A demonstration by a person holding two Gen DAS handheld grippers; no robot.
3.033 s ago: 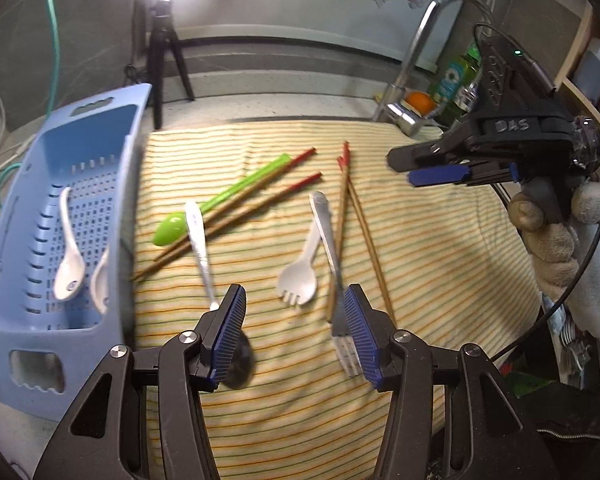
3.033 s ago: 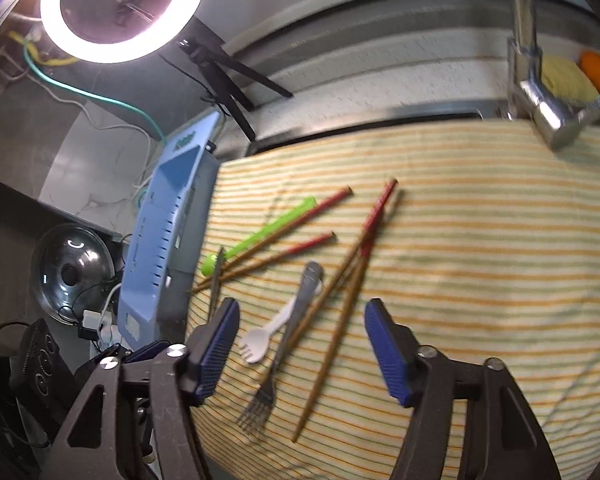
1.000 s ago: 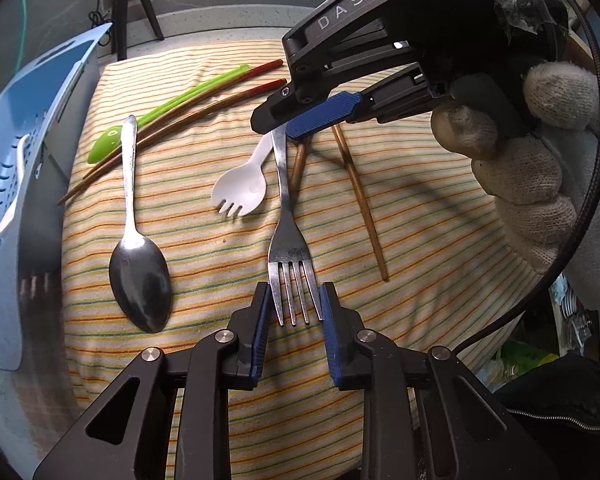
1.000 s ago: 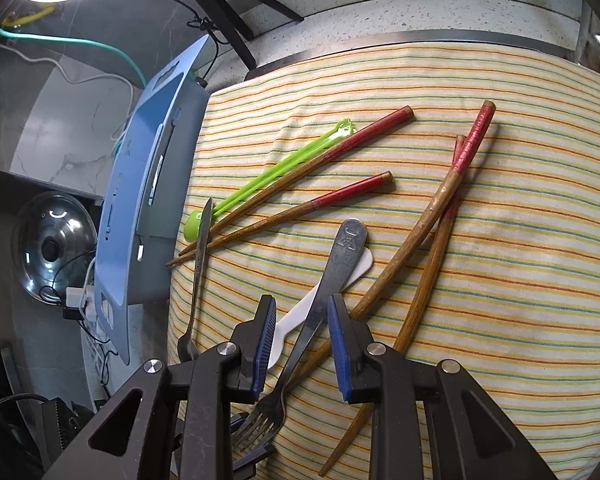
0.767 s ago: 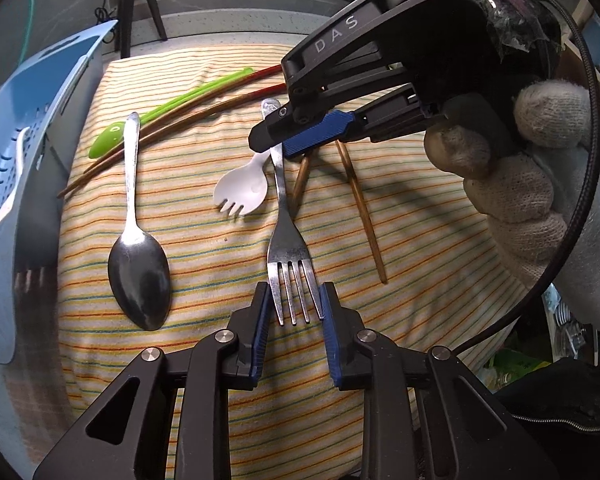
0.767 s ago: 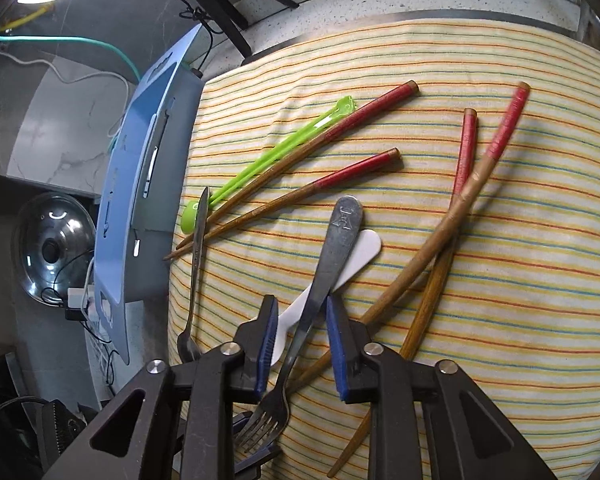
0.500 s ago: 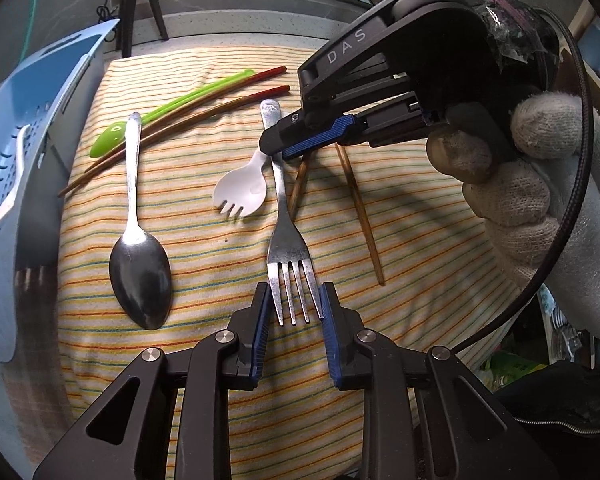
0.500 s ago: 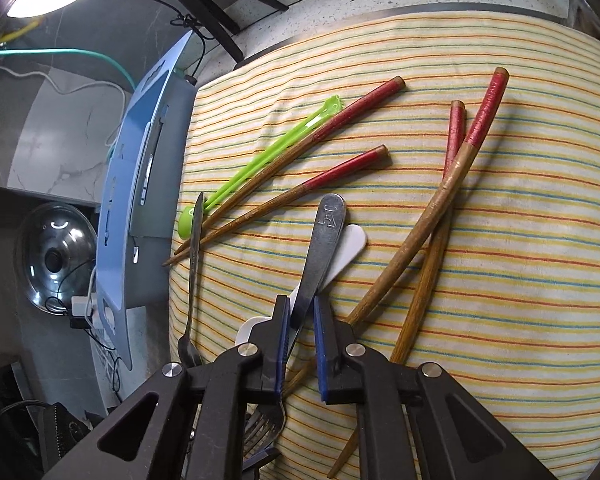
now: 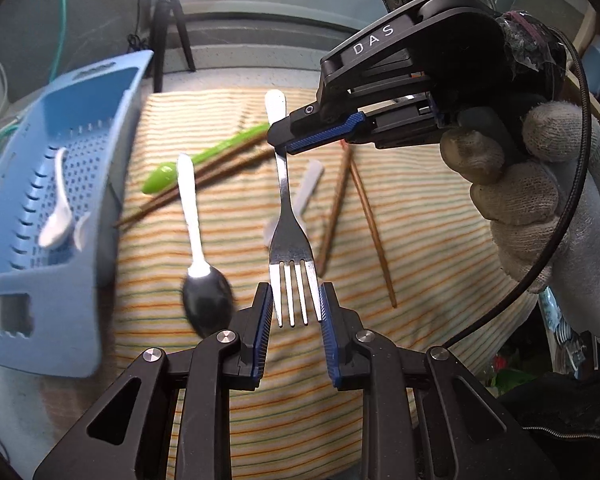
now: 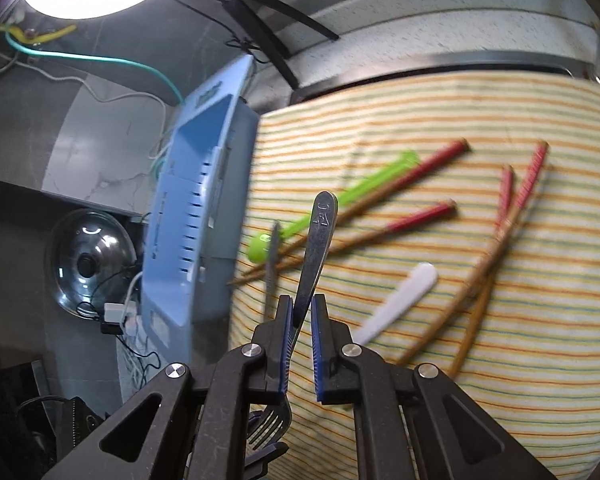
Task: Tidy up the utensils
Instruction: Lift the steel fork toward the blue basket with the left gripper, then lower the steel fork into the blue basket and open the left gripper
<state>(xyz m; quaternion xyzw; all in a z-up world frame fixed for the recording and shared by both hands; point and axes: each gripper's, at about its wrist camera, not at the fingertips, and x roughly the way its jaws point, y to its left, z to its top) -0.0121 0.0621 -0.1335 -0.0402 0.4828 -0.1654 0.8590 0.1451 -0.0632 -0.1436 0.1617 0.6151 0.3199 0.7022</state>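
The metal fork was no longer lying on the striped cloth; half a second before it was flat among the other utensils, and now it was lifted into the air, held at both ends. The left gripper had its jaws closed to a narrow gap, pressing the head of the fork at the tines from both sides. The right gripper had its jaws almost together on the fork handle, with the handle end standing out above them. The background was blurred, so I judged that both hands were moving. The blue basket stood at the left edge of the cloth with two white spoons inside. On the cloth there were the metal spoon, the green spoon, the white spork and the chopsticks. I judged that picking up was finished and that carrying the fork to the basket was the next step.
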